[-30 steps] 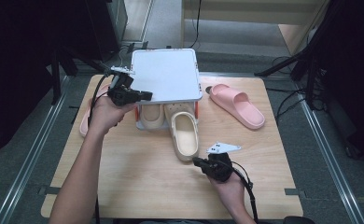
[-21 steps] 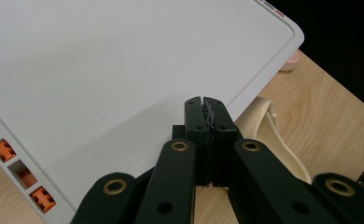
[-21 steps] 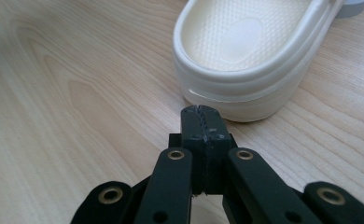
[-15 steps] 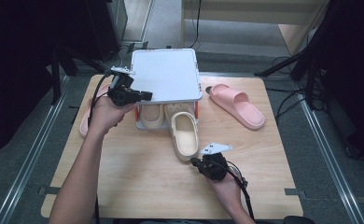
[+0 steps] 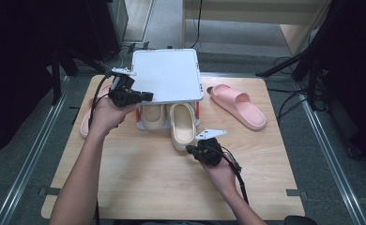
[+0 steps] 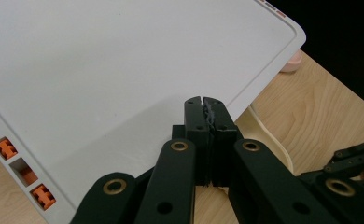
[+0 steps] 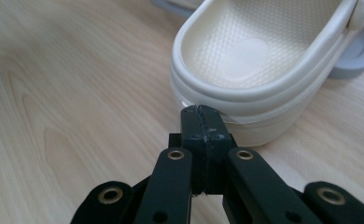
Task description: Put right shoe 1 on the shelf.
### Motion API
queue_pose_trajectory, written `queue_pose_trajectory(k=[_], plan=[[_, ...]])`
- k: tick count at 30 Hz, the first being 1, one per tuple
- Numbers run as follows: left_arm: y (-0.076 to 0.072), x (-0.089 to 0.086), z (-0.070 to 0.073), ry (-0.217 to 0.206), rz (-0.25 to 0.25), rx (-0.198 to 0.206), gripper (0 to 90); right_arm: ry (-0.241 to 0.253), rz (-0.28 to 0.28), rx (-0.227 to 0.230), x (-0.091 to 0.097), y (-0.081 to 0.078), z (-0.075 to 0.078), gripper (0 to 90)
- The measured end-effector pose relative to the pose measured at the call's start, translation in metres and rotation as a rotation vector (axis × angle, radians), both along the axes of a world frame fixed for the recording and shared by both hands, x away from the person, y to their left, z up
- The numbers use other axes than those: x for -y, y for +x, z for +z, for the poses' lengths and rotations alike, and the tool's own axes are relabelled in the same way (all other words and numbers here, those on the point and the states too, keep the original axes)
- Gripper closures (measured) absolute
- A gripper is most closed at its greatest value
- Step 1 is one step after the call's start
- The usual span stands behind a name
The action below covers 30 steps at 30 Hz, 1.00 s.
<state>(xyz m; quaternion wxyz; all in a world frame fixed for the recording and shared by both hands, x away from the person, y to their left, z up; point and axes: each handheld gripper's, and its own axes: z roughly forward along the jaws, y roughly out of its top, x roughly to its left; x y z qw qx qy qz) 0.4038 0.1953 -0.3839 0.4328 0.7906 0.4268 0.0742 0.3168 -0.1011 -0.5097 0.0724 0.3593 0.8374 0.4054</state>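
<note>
Cream slipper [image 7: 264, 70] could skid sideways off the rack [image 5: 167, 75] if the right gripper [image 7: 202, 112], jaws pressed together and seemingly touching its heel, pushes off-centre.

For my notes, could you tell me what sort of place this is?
Probably a lab or studio recording bench: a wooden table on a grey floor, dark stands with cables around it, and slippers by a small white rack.

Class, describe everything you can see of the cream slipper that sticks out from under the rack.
The cream slipper is an open-backed slide of soft-looking foam, with a thick sole, a raised rim and a dimpled footbed. It lies flat on the table, sole down, toe end under the white rack, heel pointing toward the person. The right gripper, its fingers shut, is pressed against the heel. A second cream slipper lies beside it.
</note>
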Motion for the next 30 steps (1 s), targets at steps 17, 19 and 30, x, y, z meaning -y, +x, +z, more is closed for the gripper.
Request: queue_pose_trajectory(k=[17, 19, 30], plan=[[0.001, -0.002, -0.001, -0.012, -0.008, -0.007, 85.2, -0.026, -0.043, 0.033, -0.028, 0.054, 0.003, 90.0], [0.001, -0.003, -0.001, -0.011, -0.012, -0.006, 84.6, -0.021, -0.051, 0.03, -0.03, 0.059, 0.003, 90.0], [0.001, -0.003, -0.001, -0.009, -0.014, -0.003, 81.4, -0.025, -0.071, 0.047, -0.037, 0.071, 0.001, 86.7]])
